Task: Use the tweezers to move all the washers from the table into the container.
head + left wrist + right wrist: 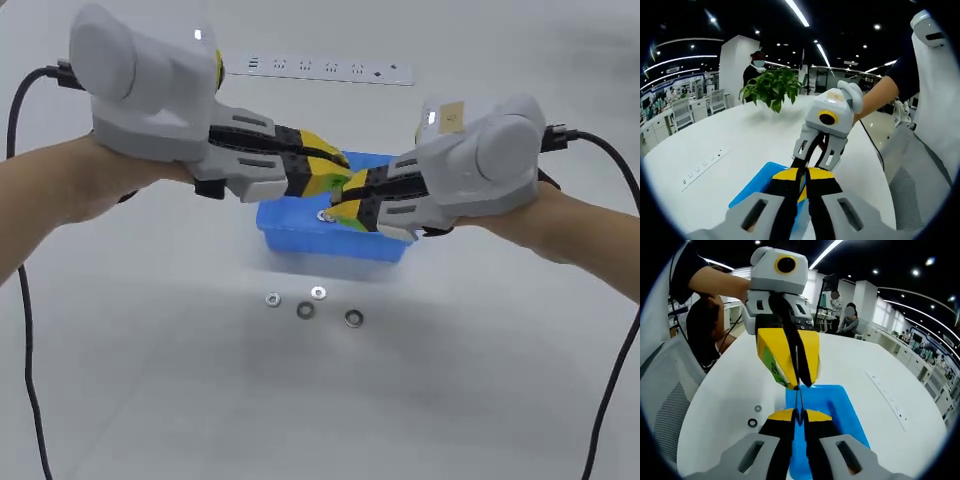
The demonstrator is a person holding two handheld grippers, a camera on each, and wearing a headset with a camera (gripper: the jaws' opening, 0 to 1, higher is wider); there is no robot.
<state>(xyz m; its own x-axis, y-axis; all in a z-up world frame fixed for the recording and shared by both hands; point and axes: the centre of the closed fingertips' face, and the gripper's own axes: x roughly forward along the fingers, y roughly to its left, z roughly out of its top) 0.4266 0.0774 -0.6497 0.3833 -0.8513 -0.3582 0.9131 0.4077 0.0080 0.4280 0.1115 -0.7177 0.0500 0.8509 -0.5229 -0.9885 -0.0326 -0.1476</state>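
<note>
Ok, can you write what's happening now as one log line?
left gripper shut on tweezers | right gripper shut on tweezers | above blue container | four washers on table

A white power strip (320,68) lies flat at the far side. In the left gripper view a leafy green plant (772,90) stands before a white pillar (732,65), with a masked person (756,67) beside it and white chairs (682,112) to the left. Light strips (797,12) cross the dark ceiling. A grey mesh chair (662,395) stands close by.
</note>
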